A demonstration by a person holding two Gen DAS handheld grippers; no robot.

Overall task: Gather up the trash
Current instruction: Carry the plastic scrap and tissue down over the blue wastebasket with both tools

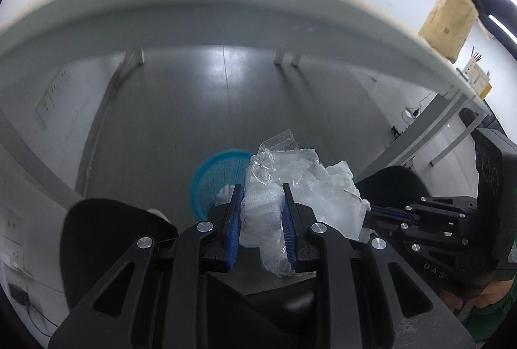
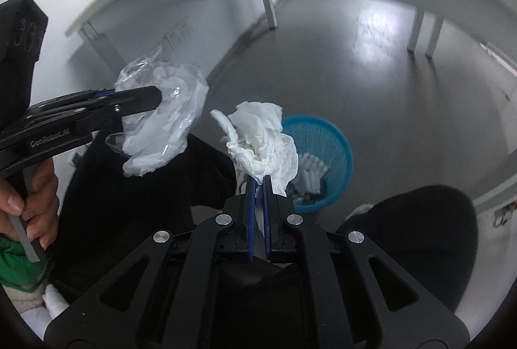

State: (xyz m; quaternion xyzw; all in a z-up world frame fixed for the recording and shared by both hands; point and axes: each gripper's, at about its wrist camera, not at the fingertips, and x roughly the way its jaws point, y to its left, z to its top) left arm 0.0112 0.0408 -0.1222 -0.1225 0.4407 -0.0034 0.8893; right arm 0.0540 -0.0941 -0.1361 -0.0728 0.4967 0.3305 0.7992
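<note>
Left gripper [image 1: 262, 197] jaws clamp crinkled clear plastic [image 1: 274, 184] | right gripper [image 2: 258, 184] pinches crumpled tissue [image 2: 261, 142]

Grey glossy floor [image 1: 226, 110] catching window glare; white walls; white table [image 1: 194, 9] overhead; brown paper bag [image 1: 449, 22], possibly, on it.

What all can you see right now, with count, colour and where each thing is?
plastic wrapper: one, clear, clamped in the left hand-held gripper
tissue: one, white, crumpled, pinched in the right hand-held gripper
basket: one, blue, on the grey floor, white scraps inside
table: one, white, above
paper bag: one, brown, on the table
left hand-held gripper: black, blue pads
right hand-held gripper: black, blue pads
hand: one, gripping the left handle
</note>
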